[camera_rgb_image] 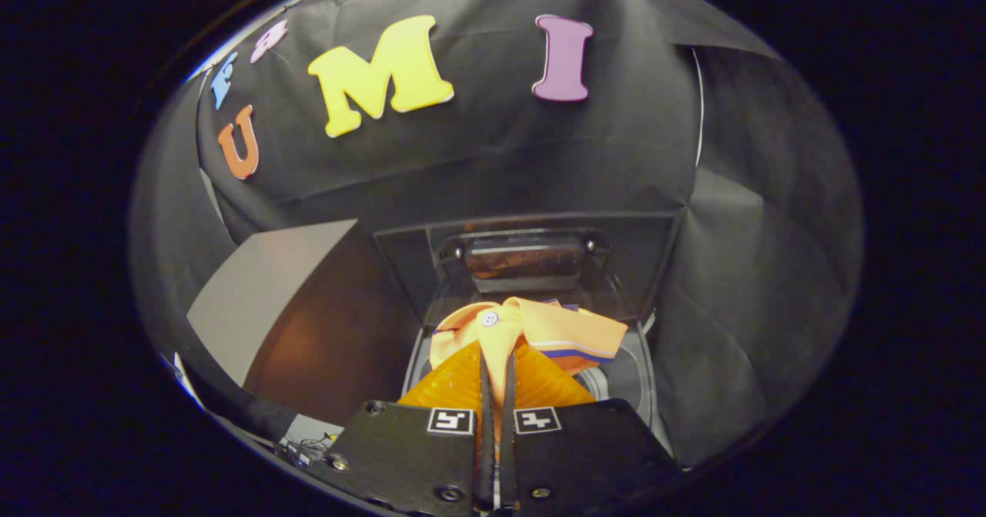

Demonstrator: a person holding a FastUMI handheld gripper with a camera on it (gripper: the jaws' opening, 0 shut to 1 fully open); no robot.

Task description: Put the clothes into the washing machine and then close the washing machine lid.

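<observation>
The washing machine (639,378) sits straight ahead of the gripper, its top opening facing up and only its pale rim and a slice of the drum mouth showing around the load. Its lid (531,259) stands raised at the back edge of the machine, a dark, glossy panel with a hinge plate fastened by two screws, leaning against the booth's cloth wall. A slanted grey panel (262,301) lies off the machine's left side.

The clothes here are one orange shirt (531,332) with a striped collar and a white button (488,318). It hangs bunched over the middle of the opening, collar toward the lid, the lower folds sagging toward the drum mouth.

The gripper (497,378) has its two fingers drawn nearly together, pinching a fold of the shirt just below the button; both fingers press on the fabric, so I read this as a firm grasp.

As a judgement, the task is partway: the shirt is carried to the machine and held above the opening, but not yet let go inside. Lowering and releasing it is left to do, along with tucking in any cloth that drapes over the rim, then swinging the lid down from the back edge.
</observation>
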